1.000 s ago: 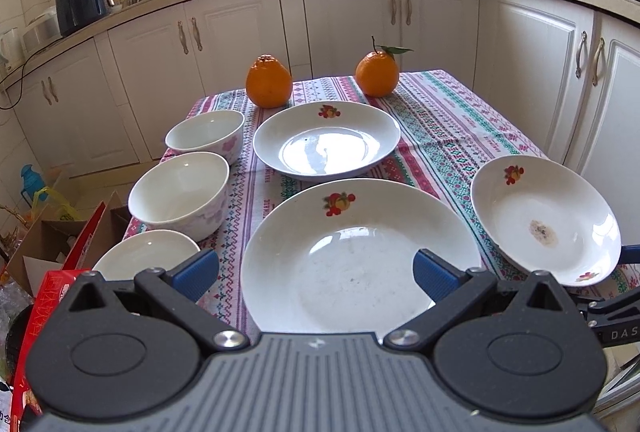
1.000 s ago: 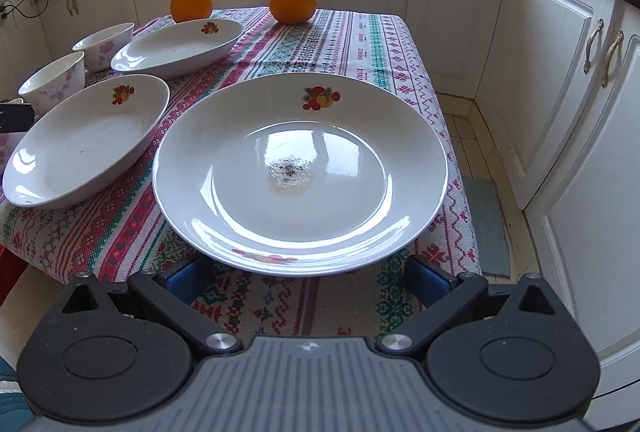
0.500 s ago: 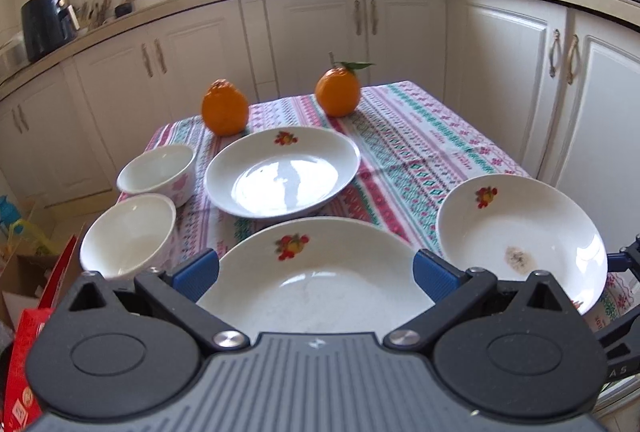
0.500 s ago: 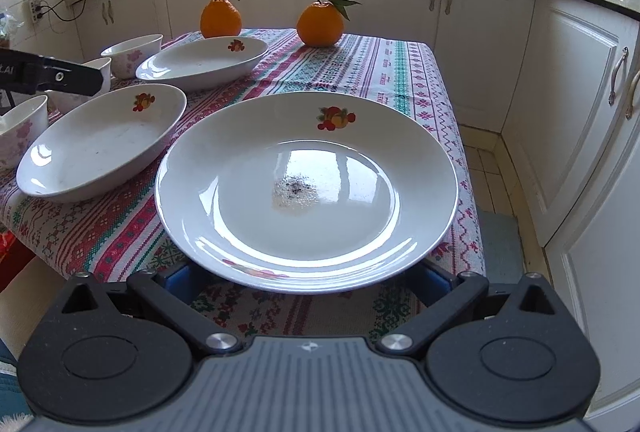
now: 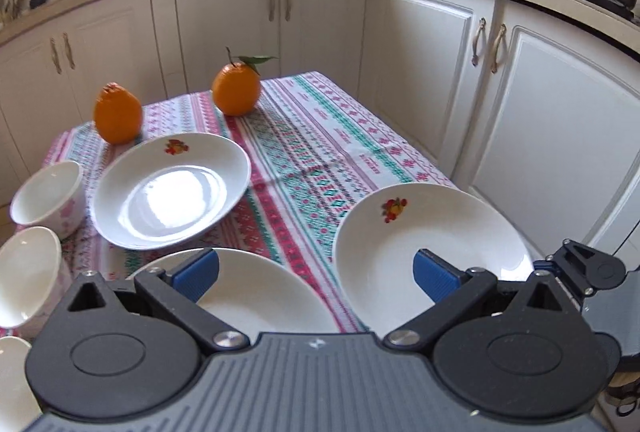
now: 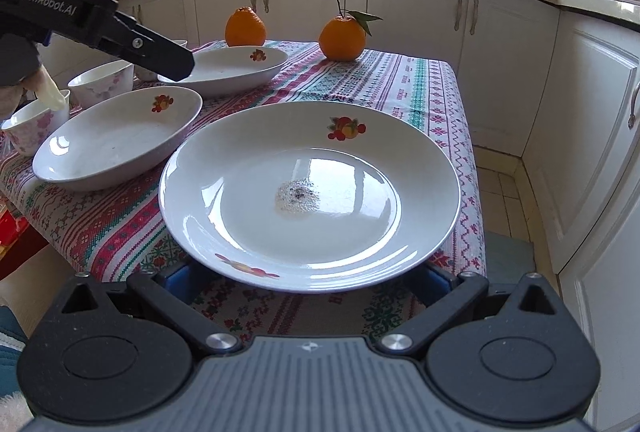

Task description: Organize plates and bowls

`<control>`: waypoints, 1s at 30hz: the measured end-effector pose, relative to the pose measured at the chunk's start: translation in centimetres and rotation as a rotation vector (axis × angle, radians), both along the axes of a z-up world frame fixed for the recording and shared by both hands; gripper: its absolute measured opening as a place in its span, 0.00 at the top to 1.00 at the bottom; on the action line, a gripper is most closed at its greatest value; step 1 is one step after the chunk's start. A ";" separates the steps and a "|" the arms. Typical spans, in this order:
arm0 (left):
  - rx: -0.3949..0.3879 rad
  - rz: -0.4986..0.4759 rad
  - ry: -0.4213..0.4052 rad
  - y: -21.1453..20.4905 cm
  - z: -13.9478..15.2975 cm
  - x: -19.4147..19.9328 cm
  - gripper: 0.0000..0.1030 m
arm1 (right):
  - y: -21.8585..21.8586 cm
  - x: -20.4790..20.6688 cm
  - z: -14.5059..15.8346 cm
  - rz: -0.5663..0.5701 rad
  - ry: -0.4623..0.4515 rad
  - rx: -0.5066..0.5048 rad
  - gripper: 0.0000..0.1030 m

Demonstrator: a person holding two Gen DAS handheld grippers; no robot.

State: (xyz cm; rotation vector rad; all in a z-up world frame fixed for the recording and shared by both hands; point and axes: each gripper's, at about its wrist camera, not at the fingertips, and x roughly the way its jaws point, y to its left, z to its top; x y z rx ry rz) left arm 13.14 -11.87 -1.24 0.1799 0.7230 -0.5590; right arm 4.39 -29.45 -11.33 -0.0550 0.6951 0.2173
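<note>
I see the table [image 6: 416, 87] under a patterned cloth, plates and bowls spread across it. Right gripper [image 6: 308, 282] sits at 6 o'clock, fingers spread wide under the near rim of the stained plate [image 6: 308, 191], not pinching it. Left gripper [image 5: 316, 272] hangs empty, jaws wide apart, above the middle plate [image 6: 116, 139]. Far plate [image 5: 168, 187] at 10 o'clock, bowls [image 5: 48, 195] at 9, two oranges [image 5: 236, 87] at 12.

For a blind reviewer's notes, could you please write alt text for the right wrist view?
The right gripper, open, reaches under the near rim of a white plate with a small residue spot, on a patterned tablecloth. To the left lie two more plates and three bowls beneath the left gripper; two oranges stand at the far end.
</note>
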 end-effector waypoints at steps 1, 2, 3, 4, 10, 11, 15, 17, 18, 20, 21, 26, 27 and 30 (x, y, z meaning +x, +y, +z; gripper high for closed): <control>0.005 0.000 0.012 -0.3 -0.1 0.3 0.01 | -0.1 -0.1 -0.1 0.003 -0.007 0.001 0.00; 0.012 -0.003 0.016 -0.6 -0.1 0.6 0.01 | -0.1 -0.3 -0.1 0.005 -0.012 0.002 0.00; 0.019 -0.009 0.017 -0.9 -0.2 0.8 0.01 | -0.2 -0.4 -0.2 0.007 -0.016 0.003 0.00; 0.026 -0.020 0.022 -1.2 -0.3 1.1 0.01 | -0.3 -0.5 -0.2 0.011 -0.020 0.004 0.00; 0.039 -0.095 0.066 -2.8 -0.7 2.8 0.01 | -0.7 -1.0 -0.4 0.040 -0.045 0.015 0.00; 0.051 -0.107 0.074 -3.2 -0.8 3.1 0.01 | -0.8 -1.1 -0.4 0.042 -0.047 0.015 0.00; 0.120 -0.165 0.073 -5.0 -1.2 3.9 0.01 | -0.8 -0.8 -0.3 0.045 -0.036 0.011 0.00; 0.129 -0.195 0.087 -5.6 -1.4 4.4 0.01 | -0.7 -0.7 -0.3 0.049 -0.029 0.009 0.00; 0.129 -0.208 0.100 -5.8 -1.5 4.8 0.01 | -0.7 -0.6 -0.2 0.048 -0.026 0.007 0.00; 0.125 -0.233 0.142 -6.1 -1.8 5.4 0.02 | -0.7 -0.7 -0.2 0.046 -0.024 0.007 0.00; 0.123 -0.245 0.169 -6.3 -2.0 5.8 0.03 | -0.7 -0.7 -0.2 0.044 -0.024 0.006 0.00; 0.142 -0.285 0.228 -7.2 -2.7 7.1 0.14 | -0.9 -1.0 -0.2 0.039 -0.032 -0.005 0.00; 0.145 -0.292 0.235 -7.4 -2.8 7.3 0.17 | -1.0 -1.1 -0.2 0.042 -0.035 -0.009 0.00; 0.157 -0.313 0.249 -7.9 -3.0 7.9 0.23 | -1.0 -1.2 -0.1 0.061 -0.040 -0.015 0.02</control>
